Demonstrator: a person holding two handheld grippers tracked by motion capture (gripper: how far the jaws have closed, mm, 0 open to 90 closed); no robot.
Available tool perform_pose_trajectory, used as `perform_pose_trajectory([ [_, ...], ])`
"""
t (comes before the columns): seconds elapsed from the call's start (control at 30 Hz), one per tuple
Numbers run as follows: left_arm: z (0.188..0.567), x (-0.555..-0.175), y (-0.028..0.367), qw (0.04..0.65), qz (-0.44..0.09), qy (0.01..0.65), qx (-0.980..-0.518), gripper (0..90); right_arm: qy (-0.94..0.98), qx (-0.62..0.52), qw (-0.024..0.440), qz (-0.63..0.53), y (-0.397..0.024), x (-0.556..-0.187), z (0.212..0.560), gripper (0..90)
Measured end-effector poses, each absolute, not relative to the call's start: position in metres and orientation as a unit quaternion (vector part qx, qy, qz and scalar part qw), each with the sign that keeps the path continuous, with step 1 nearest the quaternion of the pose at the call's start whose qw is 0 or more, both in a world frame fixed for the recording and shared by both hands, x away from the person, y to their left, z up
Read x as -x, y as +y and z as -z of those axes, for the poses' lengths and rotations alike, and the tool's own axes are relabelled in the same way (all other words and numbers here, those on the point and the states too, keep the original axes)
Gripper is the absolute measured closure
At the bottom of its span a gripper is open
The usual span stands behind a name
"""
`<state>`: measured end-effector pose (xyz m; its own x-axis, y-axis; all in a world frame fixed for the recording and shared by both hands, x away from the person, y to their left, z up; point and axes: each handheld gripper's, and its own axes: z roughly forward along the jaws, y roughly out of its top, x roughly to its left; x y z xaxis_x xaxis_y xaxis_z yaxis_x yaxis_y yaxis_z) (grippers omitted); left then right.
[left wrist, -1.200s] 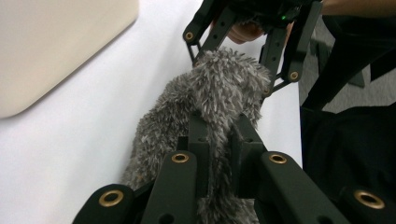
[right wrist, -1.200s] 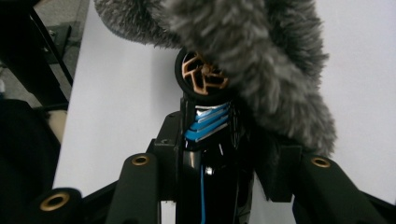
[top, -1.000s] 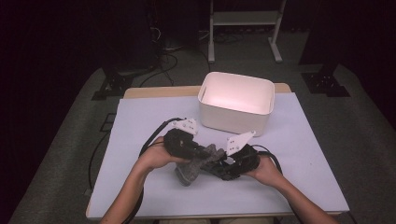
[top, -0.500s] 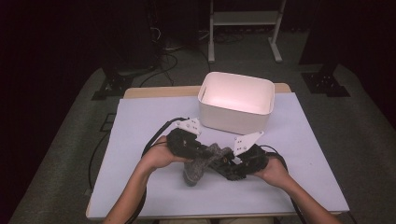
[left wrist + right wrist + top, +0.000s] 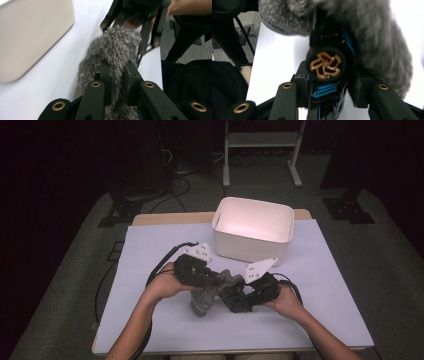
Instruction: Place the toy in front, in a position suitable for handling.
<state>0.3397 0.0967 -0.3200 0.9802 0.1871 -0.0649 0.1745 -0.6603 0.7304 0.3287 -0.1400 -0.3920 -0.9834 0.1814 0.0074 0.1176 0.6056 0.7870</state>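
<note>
A grey furry cover [image 5: 204, 299] hangs between both hands above the table's front middle. My left gripper [image 5: 219, 280] comes in from the left, and in the left gripper view my left gripper [image 5: 117, 73] is shut on the fur [image 5: 112, 47]. My right gripper [image 5: 233, 296] faces it from the right. In the right gripper view my right gripper [image 5: 329, 81] is shut on a black cylindrical device [image 5: 326, 64] with a copper-coloured pattern on its round end and blue wires. The fur [image 5: 374, 35] wraps the device's far part and hides it.
A white empty bin [image 5: 252, 227] stands at the back middle of the table, close behind the grippers. The table [image 5: 325, 285] has a pale lavender cover with bare room left and right of the hands. Cables trail off its left edge.
</note>
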Motion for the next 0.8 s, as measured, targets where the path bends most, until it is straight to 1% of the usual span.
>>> perform_pose_trajectory([
  [0.07, 0.325, -0.34, 0.099, 0.393, -0.009, 0.105, -0.913, 80.6, 0.895, -0.089, 0.037, -0.436, -0.146, -0.328, 0.391, 56.5],
  [0.1, 0.334, -0.341, 0.102, 0.392, -0.006, 0.117, -0.912, 80.5, 0.894, -0.091, 0.037, -0.437, -0.149, -0.328, 0.39, 56.5],
  [0.2, 0.343, -0.343, 0.1, 0.414, 0.007, 0.121, -0.902, 80.7, 0.892, -0.1, 0.031, -0.44, -0.154, -0.33, 0.389, 56.7],
  [0.33, 0.337, -0.346, 0.099, 0.425, 0.011, 0.114, -0.898, 80.7, 0.892, -0.101, 0.034, -0.438, -0.152, -0.33, 0.387, 56.9],
  [0.43, 0.329, -0.344, 0.098, 0.422, 0.002, 0.112, -0.9, 80.7, 0.893, -0.096, 0.04, -0.438, -0.145, -0.33, 0.386, 57.0],
  [0.6, 0.318, -0.34, 0.101, 0.425, -0.012, 0.108, -0.899, 80.6, 0.892, -0.087, 0.035, -0.443, -0.13, -0.334, 0.386, 57.0],
  [0.73, 0.323, -0.339, 0.103, 0.415, -0.016, 0.112, -0.903, 80.7, 0.891, -0.087, 0.03, -0.445, -0.13, -0.337, 0.387, 57.0],
  [0.8, 0.331, -0.341, 0.104, 0.417, -0.009, 0.118, -0.901, 80.6, 0.89, -0.091, 0.027, -0.447, -0.133, -0.337, 0.387, 56.9],
])
